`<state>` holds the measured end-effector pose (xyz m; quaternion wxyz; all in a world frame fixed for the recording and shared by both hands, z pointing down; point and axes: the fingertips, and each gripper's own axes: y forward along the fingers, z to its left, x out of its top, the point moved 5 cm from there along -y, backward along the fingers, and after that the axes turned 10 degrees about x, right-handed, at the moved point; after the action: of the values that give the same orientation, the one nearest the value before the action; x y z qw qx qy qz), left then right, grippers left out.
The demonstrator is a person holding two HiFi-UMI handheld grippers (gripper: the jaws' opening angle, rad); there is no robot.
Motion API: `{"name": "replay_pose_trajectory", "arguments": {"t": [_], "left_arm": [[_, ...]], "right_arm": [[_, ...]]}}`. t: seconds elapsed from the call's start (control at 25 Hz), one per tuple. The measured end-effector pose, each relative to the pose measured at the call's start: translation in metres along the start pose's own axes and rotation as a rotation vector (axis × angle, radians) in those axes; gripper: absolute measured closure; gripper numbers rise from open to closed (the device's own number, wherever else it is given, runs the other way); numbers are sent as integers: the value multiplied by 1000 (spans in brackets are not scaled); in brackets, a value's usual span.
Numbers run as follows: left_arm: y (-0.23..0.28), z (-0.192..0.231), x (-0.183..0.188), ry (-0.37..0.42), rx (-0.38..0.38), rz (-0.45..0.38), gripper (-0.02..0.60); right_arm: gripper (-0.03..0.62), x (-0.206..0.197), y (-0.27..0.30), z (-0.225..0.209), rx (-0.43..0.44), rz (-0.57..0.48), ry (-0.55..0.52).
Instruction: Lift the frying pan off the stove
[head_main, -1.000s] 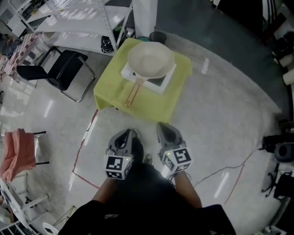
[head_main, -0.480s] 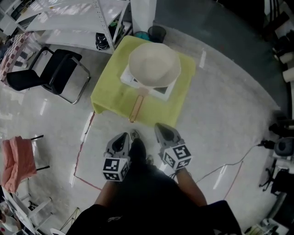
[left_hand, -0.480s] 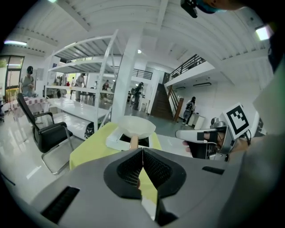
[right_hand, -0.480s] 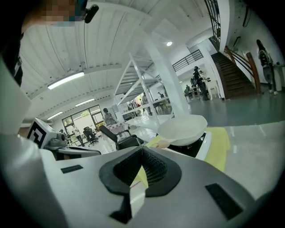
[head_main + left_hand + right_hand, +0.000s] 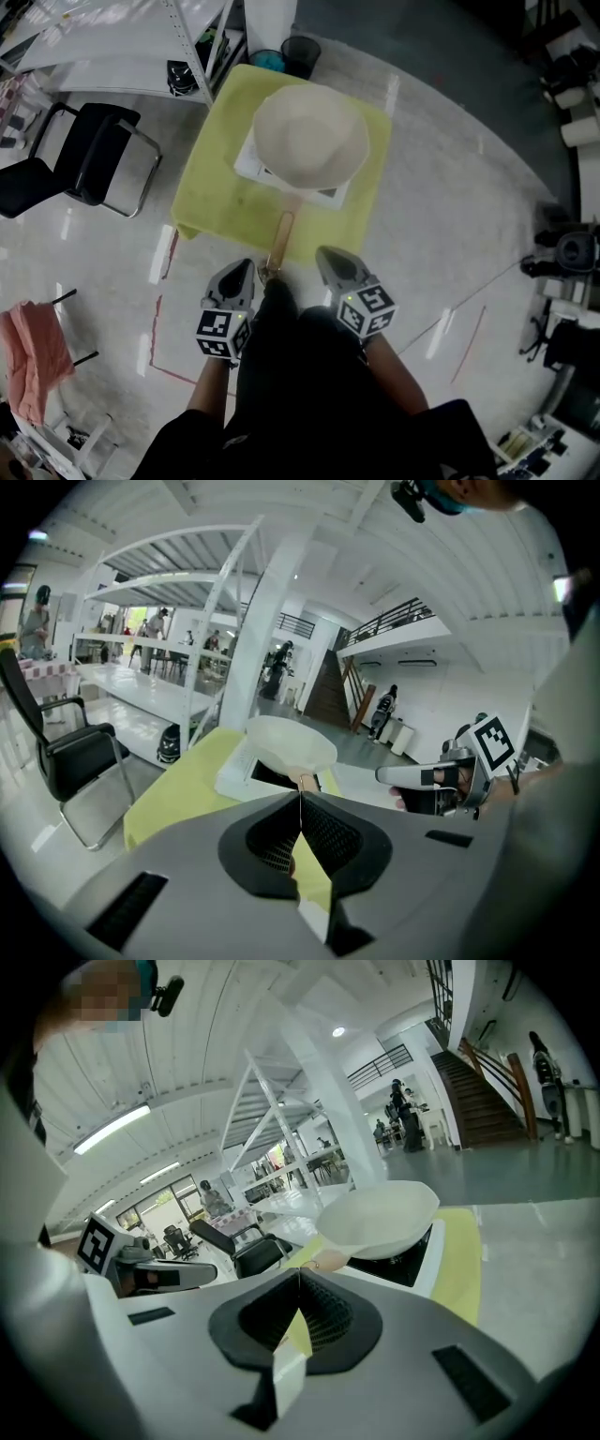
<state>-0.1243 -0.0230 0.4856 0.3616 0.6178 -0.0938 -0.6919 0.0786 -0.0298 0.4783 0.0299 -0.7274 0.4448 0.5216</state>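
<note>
A cream frying pan (image 5: 310, 136) sits on a white stove (image 5: 249, 161) on a small table with a yellow cloth (image 5: 217, 183). The pan's wooden handle (image 5: 281, 236) points toward me, past the table's near edge. My left gripper (image 5: 239, 273) is shut and empty, just left of the handle's end. My right gripper (image 5: 328, 260) is shut and empty, a little right of the handle. In the left gripper view the pan (image 5: 290, 743) lies ahead beyond the closed jaws (image 5: 300, 796). In the right gripper view the pan (image 5: 379, 1216) and its handle (image 5: 328, 1260) lie ahead of the closed jaws (image 5: 299, 1274).
A black chair (image 5: 92, 161) stands left of the table. White shelving (image 5: 122, 47) runs along the back left, with a dark bin (image 5: 300, 52) behind the table. Red tape lines (image 5: 159, 309) and a cable (image 5: 469, 309) cross the glossy floor. A pink cloth (image 5: 33, 347) hangs at far left.
The table and pan have come nearer in the head view as I stepped forward. Both grippers moved forward and down to the table's near edge, still shut.
</note>
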Motion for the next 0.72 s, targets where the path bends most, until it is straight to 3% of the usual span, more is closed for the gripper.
{"name": "replay_pose_trajectory", "arguments": {"t": [0.12,0.4,0.72], "left_arm": [[16,7,2,-11,-44,32,537],[31,14,6,-11,-58,56,537],[43,15,14,-46,-35,77,537]], "right_arm": [[579,5,11,-4,-12,2,4],[579,2,23,-18,-23,13,67],[577,1,37,-39,71,17,256]]}}
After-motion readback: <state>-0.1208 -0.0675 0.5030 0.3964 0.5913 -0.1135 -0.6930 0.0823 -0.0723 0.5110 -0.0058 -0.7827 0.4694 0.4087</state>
